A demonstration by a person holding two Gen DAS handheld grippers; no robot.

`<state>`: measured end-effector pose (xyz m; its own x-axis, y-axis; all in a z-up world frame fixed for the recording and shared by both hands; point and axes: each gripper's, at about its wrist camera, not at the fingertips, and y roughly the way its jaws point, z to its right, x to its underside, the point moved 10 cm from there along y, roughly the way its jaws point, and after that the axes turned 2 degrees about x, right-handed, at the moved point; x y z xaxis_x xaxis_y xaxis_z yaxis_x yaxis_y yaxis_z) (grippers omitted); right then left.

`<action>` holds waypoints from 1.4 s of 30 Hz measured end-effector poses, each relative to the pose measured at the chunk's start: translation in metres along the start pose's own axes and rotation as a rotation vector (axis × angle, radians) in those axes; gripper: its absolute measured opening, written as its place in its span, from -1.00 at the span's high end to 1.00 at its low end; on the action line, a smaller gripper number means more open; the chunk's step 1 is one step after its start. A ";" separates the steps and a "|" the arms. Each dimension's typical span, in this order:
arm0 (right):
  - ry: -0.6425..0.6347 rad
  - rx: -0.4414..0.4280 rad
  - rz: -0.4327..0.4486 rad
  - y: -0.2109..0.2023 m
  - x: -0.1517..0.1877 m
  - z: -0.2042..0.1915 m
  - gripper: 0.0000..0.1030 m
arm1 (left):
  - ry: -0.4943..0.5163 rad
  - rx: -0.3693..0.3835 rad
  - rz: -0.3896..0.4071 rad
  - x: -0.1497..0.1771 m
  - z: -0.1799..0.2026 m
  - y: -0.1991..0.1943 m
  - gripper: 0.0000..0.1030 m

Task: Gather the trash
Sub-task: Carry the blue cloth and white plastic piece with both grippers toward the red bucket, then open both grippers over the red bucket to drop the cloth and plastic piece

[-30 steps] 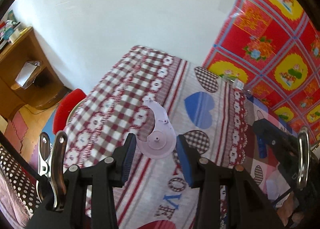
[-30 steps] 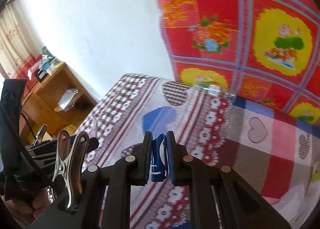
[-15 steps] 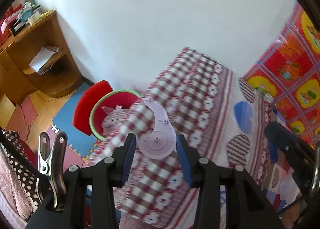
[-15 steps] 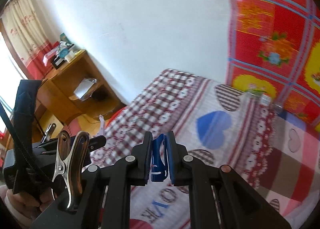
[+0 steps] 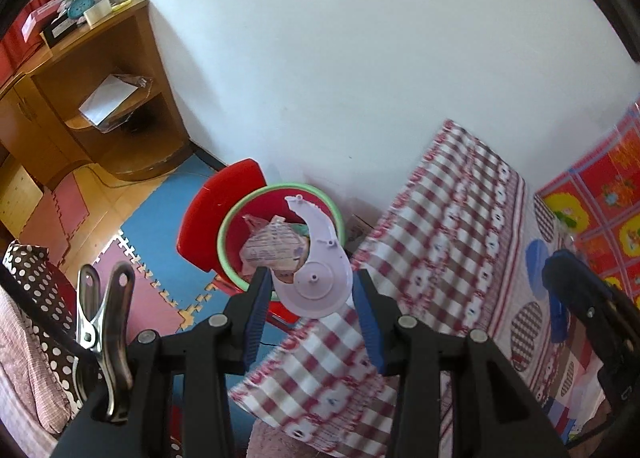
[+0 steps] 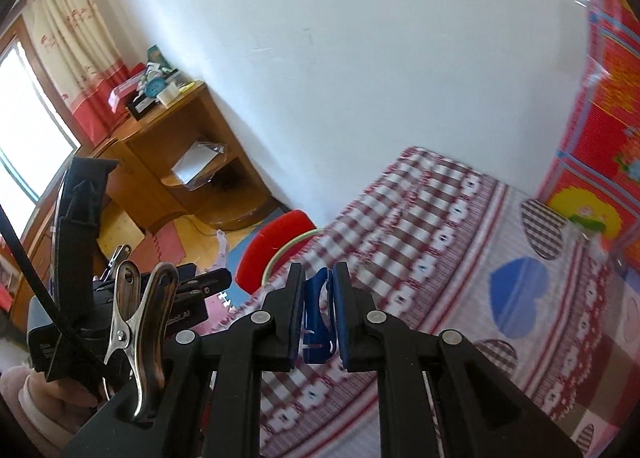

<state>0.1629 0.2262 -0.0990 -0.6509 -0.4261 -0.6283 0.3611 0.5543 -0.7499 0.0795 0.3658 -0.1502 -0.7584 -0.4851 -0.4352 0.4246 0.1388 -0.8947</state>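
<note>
My left gripper is shut on a lilac plastic piece, a round disc with a curved arm reaching up. It hangs over the edge of the bed, above a red bin with a green rim that holds crumpled wrappers. My right gripper is shut on a small blue wrapper over the patterned bedspread. In the left wrist view that gripper sits at the right, over the bed. In the right wrist view the bin peeks out past the bed's edge.
A red flap lid stands behind the bin on foam floor mats. A wooden desk with clutter fills the corner at left. White wall behind, a red flowered sheet at right. A person's hand holds the left gripper.
Both grippers have swept from over the bed toward its left edge. The bin has come into view under the lilac piece. Both grips look unchanged.
</note>
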 end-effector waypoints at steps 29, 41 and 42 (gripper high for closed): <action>-0.013 -0.035 -0.073 0.110 -0.048 -0.052 0.70 | 0.048 0.076 -0.146 -0.038 -0.056 0.135 0.15; 0.022 -0.010 -0.109 0.140 -0.055 -0.047 0.70 | 0.060 0.099 -0.184 -0.043 -0.056 0.168 0.15; 0.022 -0.010 -0.112 0.142 -0.056 -0.047 0.70 | 0.060 0.102 -0.188 -0.043 -0.056 0.169 0.14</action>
<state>0.2194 0.3626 -0.1608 -0.7015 -0.4695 -0.5362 0.2789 0.5115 -0.8128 0.1567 0.4585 -0.2883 -0.8557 -0.4417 -0.2696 0.3185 -0.0388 -0.9471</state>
